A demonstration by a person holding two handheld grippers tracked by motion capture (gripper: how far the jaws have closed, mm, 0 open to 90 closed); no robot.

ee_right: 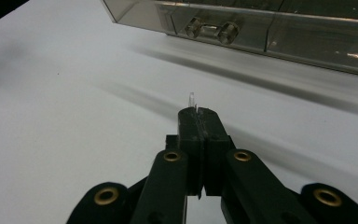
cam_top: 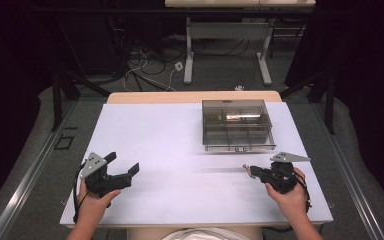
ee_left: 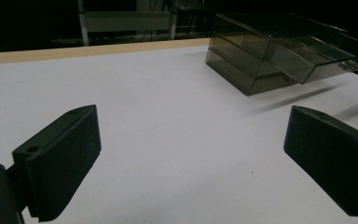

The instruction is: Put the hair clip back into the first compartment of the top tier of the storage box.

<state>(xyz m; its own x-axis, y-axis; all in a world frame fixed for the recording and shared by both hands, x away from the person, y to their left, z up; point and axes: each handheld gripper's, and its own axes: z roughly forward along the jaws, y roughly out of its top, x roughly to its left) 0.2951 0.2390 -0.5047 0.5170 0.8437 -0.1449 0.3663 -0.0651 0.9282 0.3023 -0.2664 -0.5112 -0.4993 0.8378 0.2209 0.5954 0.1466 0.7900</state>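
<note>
- White tabletop (cam_top: 180, 150) covers pretty much the whole work area, with a strip of pale wood showing along its far edge.
- Smoky see-through plastic organizer box (cam_top: 238, 124) sits on the far right part of the table. It's split into compartments, and there's something light and roundish in one of the back ones, can't tell what from up high.
- In the right gripper view, the box's front wall has a small clear latch with two round knobs (ee_right: 212, 30).
- Left gripper (cam_top: 125, 167) is held low over the near left of the table, person's left hand (cam_top: 94, 202) wrapped around the back of it. Jaws are spread wide apart with nothing between them, just bare table. It's well away from the box.
- Right gripper (cam_top: 246, 170) is at the near right, just in front of the box but not touching it, right hand (cam_top: 290, 197) behind it.
- Its jaws are pressed together, and a tiny clear thing (ee_right: 192, 99) pokes out from the tips. Looks like a little transparent tube or pin, too small to say for sure.
- Grey triangular plates (cam_top: 290, 157) ride on top of both grippers, and a black cable (cam_top: 76, 187) loops off the left one.
</note>
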